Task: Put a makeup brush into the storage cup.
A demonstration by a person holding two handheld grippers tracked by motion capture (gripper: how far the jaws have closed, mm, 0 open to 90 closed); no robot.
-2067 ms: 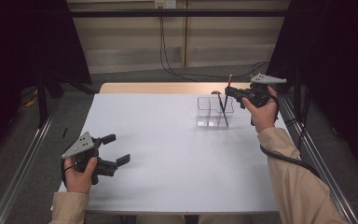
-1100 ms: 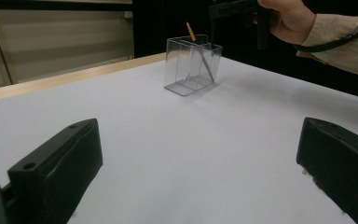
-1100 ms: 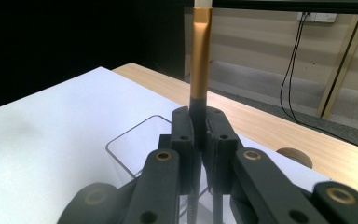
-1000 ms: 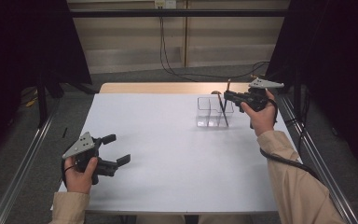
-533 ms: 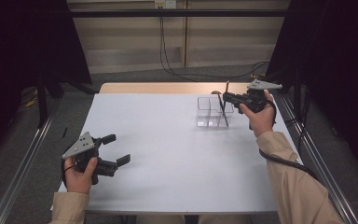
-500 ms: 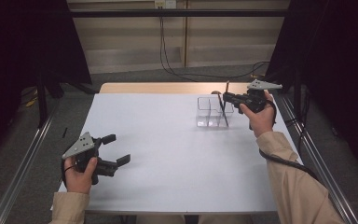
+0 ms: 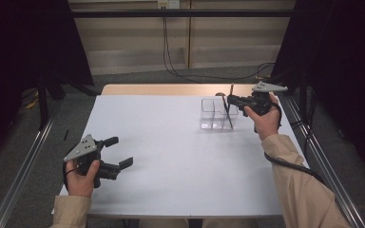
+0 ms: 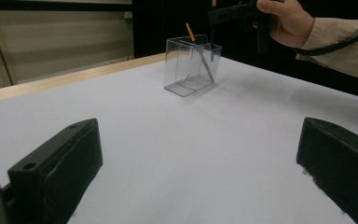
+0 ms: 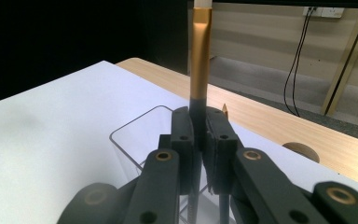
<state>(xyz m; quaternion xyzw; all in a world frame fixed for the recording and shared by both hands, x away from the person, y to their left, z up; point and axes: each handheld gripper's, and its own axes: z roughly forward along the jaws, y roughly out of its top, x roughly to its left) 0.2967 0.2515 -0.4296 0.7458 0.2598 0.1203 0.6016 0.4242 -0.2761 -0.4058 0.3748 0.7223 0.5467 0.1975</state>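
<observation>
We've tipped pencil (image 9: 200,56) upright over box (image 7: 217,113); R gripper (image 7: 230,100) clamps it, L gripper (image 7: 115,153) wide, idle – drop-in next

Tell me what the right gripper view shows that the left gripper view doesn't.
Right gripper view: a close look at the right tool shut on a pencil, showing its gold band, plus wall cables. Left gripper view: the left tool open over the white table, and the person's right hand and sleeve. Both: the clear box with the pencil reaching down into it.
</observation>
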